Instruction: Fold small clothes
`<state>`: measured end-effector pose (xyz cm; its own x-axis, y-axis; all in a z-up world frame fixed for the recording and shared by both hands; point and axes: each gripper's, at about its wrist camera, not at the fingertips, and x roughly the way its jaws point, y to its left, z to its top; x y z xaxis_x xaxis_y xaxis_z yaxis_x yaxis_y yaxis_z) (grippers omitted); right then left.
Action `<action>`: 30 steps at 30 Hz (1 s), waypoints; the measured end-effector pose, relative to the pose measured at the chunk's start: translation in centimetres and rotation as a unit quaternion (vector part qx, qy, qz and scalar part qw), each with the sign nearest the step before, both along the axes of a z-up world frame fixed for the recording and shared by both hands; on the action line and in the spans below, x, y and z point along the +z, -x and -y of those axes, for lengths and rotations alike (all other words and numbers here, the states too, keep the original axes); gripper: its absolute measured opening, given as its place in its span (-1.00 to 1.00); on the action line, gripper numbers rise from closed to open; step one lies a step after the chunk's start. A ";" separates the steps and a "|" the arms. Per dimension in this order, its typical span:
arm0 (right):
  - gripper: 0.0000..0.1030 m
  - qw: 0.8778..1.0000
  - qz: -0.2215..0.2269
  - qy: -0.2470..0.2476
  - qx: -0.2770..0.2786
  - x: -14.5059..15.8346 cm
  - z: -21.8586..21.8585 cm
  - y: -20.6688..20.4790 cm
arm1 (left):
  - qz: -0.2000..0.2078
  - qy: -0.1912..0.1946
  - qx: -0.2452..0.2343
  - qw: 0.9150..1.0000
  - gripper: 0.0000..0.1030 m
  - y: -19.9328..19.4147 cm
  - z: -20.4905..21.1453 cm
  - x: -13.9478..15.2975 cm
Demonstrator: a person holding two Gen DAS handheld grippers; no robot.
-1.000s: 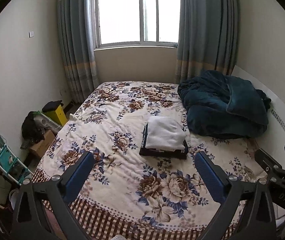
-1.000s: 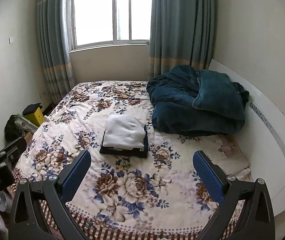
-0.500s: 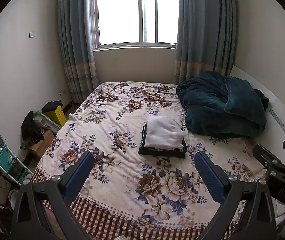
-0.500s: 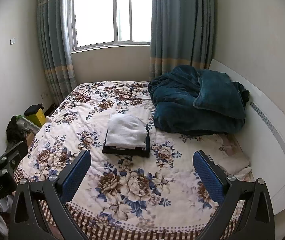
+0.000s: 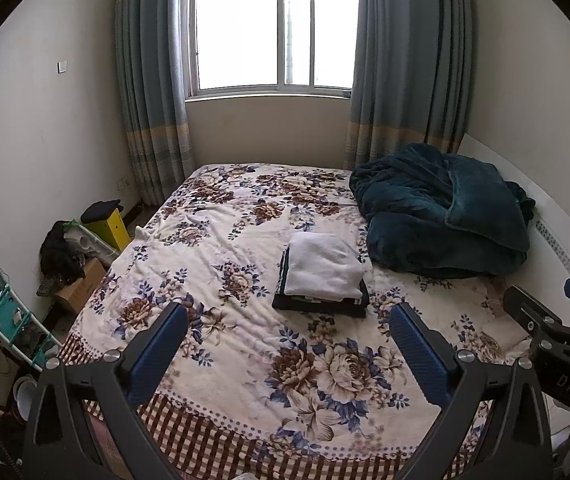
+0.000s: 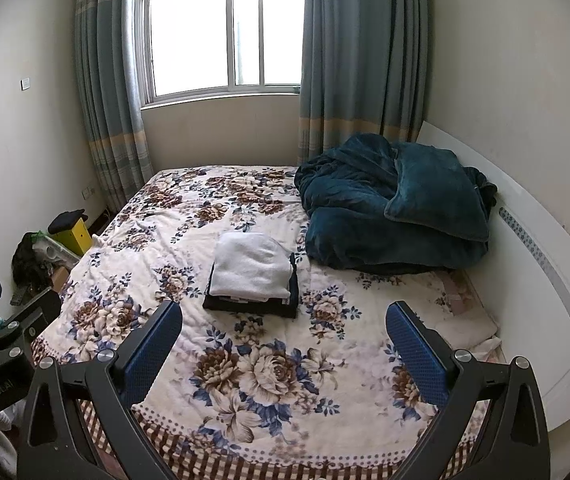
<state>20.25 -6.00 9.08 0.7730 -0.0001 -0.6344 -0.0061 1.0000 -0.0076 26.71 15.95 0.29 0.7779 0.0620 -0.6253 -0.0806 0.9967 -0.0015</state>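
A small stack of folded clothes rests mid-bed: a white folded garment [image 5: 323,266] [image 6: 250,264] on top of a dark folded garment [image 5: 319,305] [image 6: 251,306]. The bed [image 5: 225,280] [image 6: 157,264] carries a cream floral cover. My left gripper [image 5: 288,340] hangs open above the bed's near end, well short of the stack, with nothing between its blue pads. My right gripper [image 6: 285,338] is open too, equally far back and empty. Each view catches the other gripper at its edge.
A bunched teal blanket [image 5: 441,208] [image 6: 393,208] lies at the right by the white headboard [image 6: 533,264]. Left of the bed the floor holds a yellow box [image 5: 107,226], a cardboard box [image 5: 81,288], dark clothing and a teal rack [image 5: 9,320]. Curtains frame the window [image 5: 273,28].
Both grippers have drawn back and risen slightly from the bed, so the stack looks a little farther off. Nothing on the bed has moved.
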 end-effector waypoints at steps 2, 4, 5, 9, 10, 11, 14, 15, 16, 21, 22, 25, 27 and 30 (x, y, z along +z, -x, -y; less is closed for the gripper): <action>1.00 1.000 0.000 0.001 0.000 0.0 0.0 0.0 | -0.001 0.000 0.003 1.000 1.00 0.1 0.1 0.0; 1.00 1.000 -0.001 -0.002 -0.001 0.1 0.1 0.1 | -0.001 0.001 0.003 1.000 1.00 0.2 0.0 0.1; 1.00 1.000 0.000 -0.002 0.000 0.2 0.1 0.0 | -0.001 0.001 0.005 1.000 1.00 0.1 0.1 0.1; 1.00 1.000 0.000 -0.001 0.001 0.1 0.1 0.0 | -0.001 0.001 0.005 1.000 1.00 0.2 0.1 0.1; 1.00 1.000 -0.001 0.000 0.000 0.1 0.1 0.1 | -0.001 0.001 0.004 1.000 1.00 0.2 0.1 0.1; 1.00 1.000 0.000 0.001 0.001 0.2 0.1 0.1 | 0.000 0.000 0.004 1.000 1.00 0.2 0.1 0.1; 1.00 1.000 0.000 0.000 0.002 0.6 0.3 0.0 | 0.000 0.000 0.004 1.000 1.00 0.2 0.3 0.1; 1.00 1.000 0.000 0.001 0.002 0.5 0.2 0.0 | 0.000 0.000 0.004 1.000 1.00 0.2 0.3 0.2; 1.00 1.000 0.000 0.001 0.002 0.5 0.2 0.0 | 0.001 0.001 0.003 1.000 1.00 0.2 0.2 0.1; 1.00 1.000 0.002 0.001 0.003 0.6 0.1 0.0 | 0.005 0.000 0.003 1.000 1.00 0.2 0.5 0.4; 1.00 1.000 0.001 0.001 0.002 0.6 0.1 0.1 | 0.005 0.000 0.003 1.000 1.00 0.2 0.5 0.4; 1.00 1.000 0.002 -0.001 0.003 0.6 0.1 0.0 | 0.005 0.000 0.004 1.000 1.00 0.2 0.5 0.4; 1.00 1.000 0.003 0.001 0.003 0.7 0.2 0.0 | 0.004 0.001 0.005 1.000 1.00 0.3 0.4 0.5; 1.00 1.000 0.003 0.000 0.002 0.6 0.2 0.1 | 0.002 0.001 0.006 1.000 1.00 0.3 0.3 0.6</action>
